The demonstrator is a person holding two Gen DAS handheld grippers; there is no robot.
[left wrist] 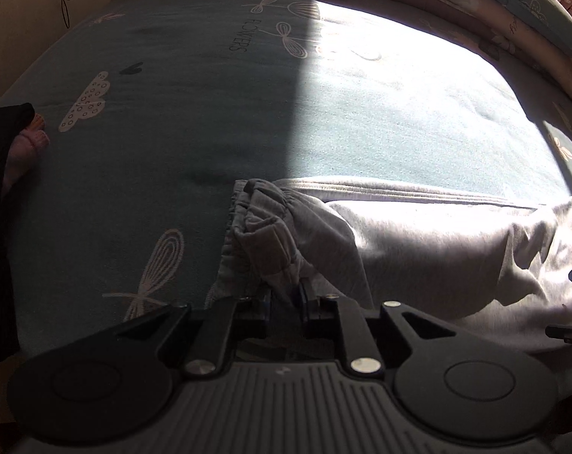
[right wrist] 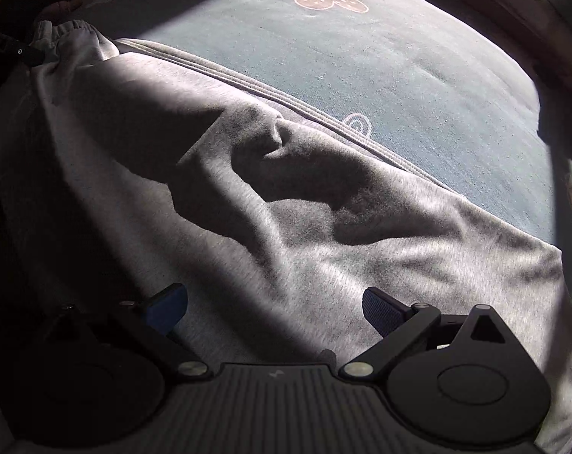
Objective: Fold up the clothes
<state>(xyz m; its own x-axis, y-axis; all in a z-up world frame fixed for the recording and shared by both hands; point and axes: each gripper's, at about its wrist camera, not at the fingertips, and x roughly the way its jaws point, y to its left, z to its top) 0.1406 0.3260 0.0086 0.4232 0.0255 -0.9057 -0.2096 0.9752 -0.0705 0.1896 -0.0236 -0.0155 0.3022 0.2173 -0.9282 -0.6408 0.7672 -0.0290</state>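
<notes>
Left claw (left wrist: 286, 295) pinches grey trousers (left wrist: 418, 249); right claw (right wrist: 274, 310) gapes.

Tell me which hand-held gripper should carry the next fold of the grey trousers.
Left, probably. The left hand-held gripper is already shut on the grey trousers at the waistband; the right hand-held gripper hangs open above the fabric.

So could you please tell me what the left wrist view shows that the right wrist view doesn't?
Only the left wrist view shows the left gripper shut on the gathered waistband, the word FLOWERS on the sheet, and toes at the left edge. Only the right wrist view shows the right gripper open above the cloth. Both show the grey garment on the sheet.
</notes>
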